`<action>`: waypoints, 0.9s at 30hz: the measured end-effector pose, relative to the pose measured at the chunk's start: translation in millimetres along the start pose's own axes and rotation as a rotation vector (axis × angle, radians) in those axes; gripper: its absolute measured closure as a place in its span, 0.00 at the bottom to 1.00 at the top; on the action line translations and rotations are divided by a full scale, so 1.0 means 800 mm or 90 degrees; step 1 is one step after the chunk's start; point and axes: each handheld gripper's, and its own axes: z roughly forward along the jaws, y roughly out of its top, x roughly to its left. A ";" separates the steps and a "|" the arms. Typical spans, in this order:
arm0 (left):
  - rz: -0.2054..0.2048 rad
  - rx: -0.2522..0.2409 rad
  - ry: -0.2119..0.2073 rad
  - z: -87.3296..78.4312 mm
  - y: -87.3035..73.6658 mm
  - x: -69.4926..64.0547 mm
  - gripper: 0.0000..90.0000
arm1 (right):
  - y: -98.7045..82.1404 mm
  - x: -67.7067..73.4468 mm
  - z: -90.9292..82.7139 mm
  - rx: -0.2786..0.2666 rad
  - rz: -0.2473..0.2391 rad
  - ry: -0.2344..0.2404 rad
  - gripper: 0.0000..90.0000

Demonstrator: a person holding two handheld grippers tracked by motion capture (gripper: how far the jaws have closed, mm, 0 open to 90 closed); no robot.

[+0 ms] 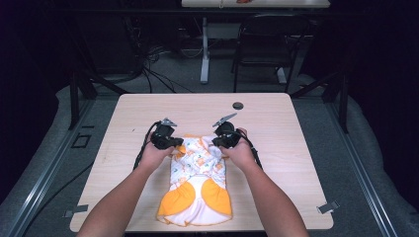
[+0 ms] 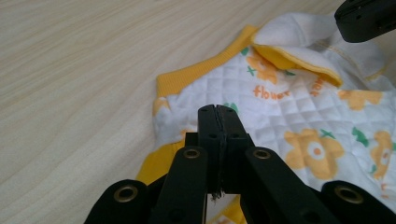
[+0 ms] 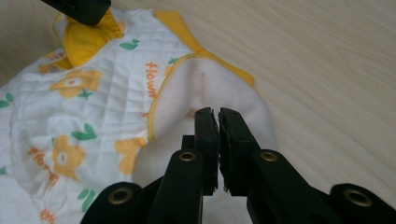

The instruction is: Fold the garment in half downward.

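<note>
1. The pale wooden table [image 1: 148,106] has bare board along its left side and across the far half, where a small dark round grommet [image 1: 238,105] sits near the far edge.
2. The quilted white baby garment with orange flowers and yellow trim [image 1: 197,185] lies in the near middle of the table, its yellow-cuffed end close to the near edge and its top end folded between the two grippers.
3. The left gripper [image 1: 173,143] rests at the garment's upper left corner, the left hand [image 1: 155,155] wrapped around it from behind, forearm coming in from the bottom left.
4. In the left gripper view its jaws are pressed together over the quilted cloth; whether any fabric is caught I cannot tell.
5. The right gripper [image 1: 217,142] sits at the upper right corner, held by the right hand [image 1: 240,153].
6. In the right gripper view its jaws stand a sliver apart above the white fleecy lining, with no cloth visibly pinched.
7. Bare tabletop runs along the right side.
</note>
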 end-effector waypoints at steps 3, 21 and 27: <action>-0.008 0.005 0.016 0.002 0.002 0.006 0.97 | 0.004 -0.004 0.006 -0.005 0.020 -0.009 0.93; -0.030 0.014 0.068 0.033 -0.007 0.015 0.59 | -0.003 -0.023 0.038 0.014 0.066 -0.063 0.67; -0.031 0.015 0.059 0.034 -0.014 0.021 0.58 | -0.007 -0.026 0.043 0.039 0.075 -0.049 0.65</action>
